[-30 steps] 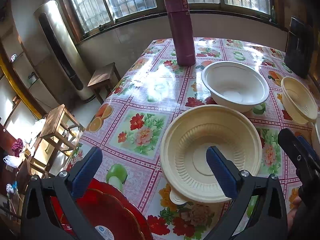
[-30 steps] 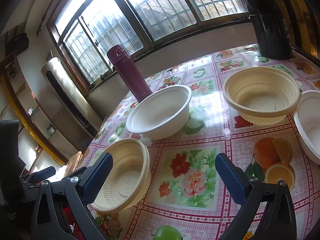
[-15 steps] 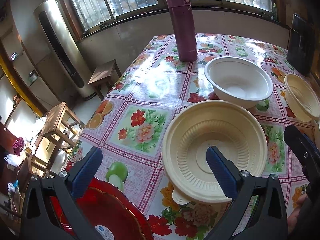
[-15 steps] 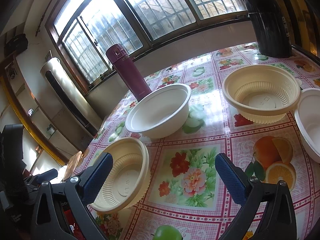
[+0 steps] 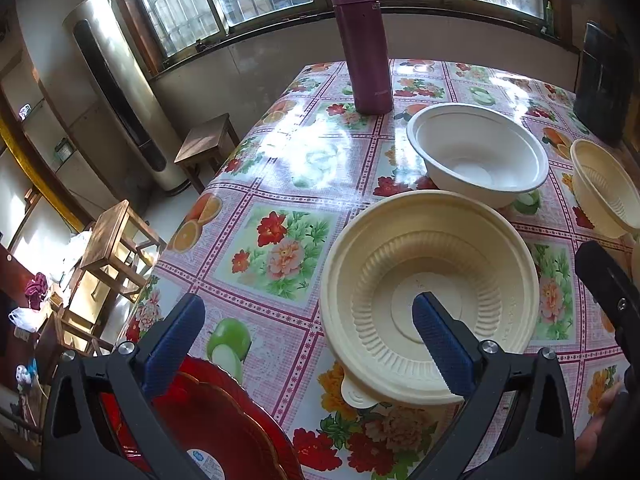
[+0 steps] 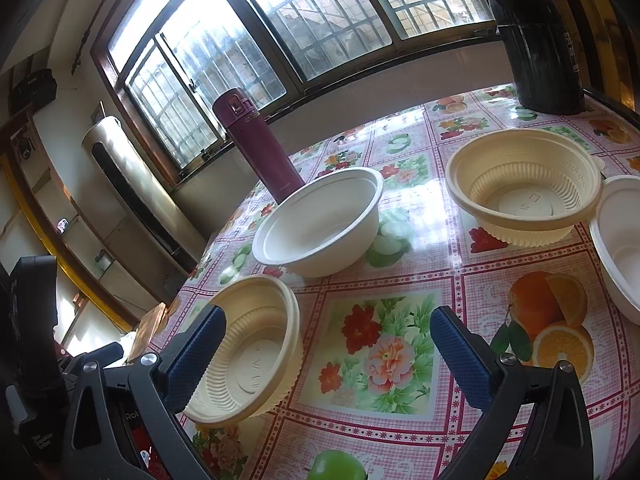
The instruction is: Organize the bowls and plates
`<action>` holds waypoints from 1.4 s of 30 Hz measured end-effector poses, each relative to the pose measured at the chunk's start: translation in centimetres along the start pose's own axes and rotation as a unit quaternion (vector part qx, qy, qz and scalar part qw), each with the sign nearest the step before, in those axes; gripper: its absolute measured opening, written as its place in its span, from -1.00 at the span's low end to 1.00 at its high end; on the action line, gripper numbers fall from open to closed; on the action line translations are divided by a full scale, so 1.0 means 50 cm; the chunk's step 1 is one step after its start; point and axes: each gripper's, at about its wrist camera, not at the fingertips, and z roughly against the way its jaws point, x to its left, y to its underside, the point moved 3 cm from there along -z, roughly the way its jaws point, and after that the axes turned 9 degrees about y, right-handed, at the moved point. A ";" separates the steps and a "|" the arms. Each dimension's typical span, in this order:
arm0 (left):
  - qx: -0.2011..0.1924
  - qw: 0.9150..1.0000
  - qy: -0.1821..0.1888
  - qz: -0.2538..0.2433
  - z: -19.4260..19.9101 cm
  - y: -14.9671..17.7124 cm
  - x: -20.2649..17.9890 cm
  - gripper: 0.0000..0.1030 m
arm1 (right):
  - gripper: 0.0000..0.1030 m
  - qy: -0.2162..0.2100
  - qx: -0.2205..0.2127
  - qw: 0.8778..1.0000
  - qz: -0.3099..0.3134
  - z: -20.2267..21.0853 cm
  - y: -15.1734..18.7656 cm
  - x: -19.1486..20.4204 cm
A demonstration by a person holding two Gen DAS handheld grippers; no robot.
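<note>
Left gripper (image 5: 308, 334): jaws spread wide, holding nothing. Its right finger (image 5: 440, 340) hangs over the inside of the near cream bowl (image 5: 430, 292); contact can't be judged from this angle. Its left finger sits above the edge of a red plate (image 5: 224, 424), which lies low and left of the tool, close to the table's near edge.

Ahead of the left gripper and slightly right: white bowl (image 5: 478, 154), upright, just beyond the near cream bowl (rims look close, touching or not I can't tell). Further ahead, a maroon flask (image 5: 366, 40) stands upright. Far right of that view: a second cream bowl (image 5: 604, 188), partly cut off by the frame.

Right gripper (image 6: 324, 344): jaws also spread wide, nothing between them but floral tablecloth (image 6: 380, 348). The near cream bowl (image 6: 256, 356) sits at its left finger, partly behind the pad. Ahead and centre: the white bowl (image 6: 320, 222), with the flask (image 6: 256, 146) behind it. Ahead right: the second cream bowl (image 6: 524, 186), upright, and just beside it at the right edge another white bowl (image 6: 620, 248), only partly in frame. A black container (image 6: 536, 44) stands at the far right corner.

All bowls sit separately, none stacked.
</note>
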 end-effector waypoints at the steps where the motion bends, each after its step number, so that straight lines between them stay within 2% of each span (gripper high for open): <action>1: 0.001 1.000 0.001 0.000 0.000 0.000 -0.001 1.00 | 0.99 0.000 0.001 1.000 0.000 -0.001 0.000 0.000; 25: 0.011 1.000 0.003 -0.001 -0.013 0.002 -0.005 1.00 | 0.99 -0.010 0.003 1.000 0.002 -0.004 0.002 0.003; 42: 0.018 1.000 0.005 0.008 -0.019 -0.010 0.006 1.00 | 0.98 -0.030 0.022 0.999 -0.017 -0.021 0.001 -0.007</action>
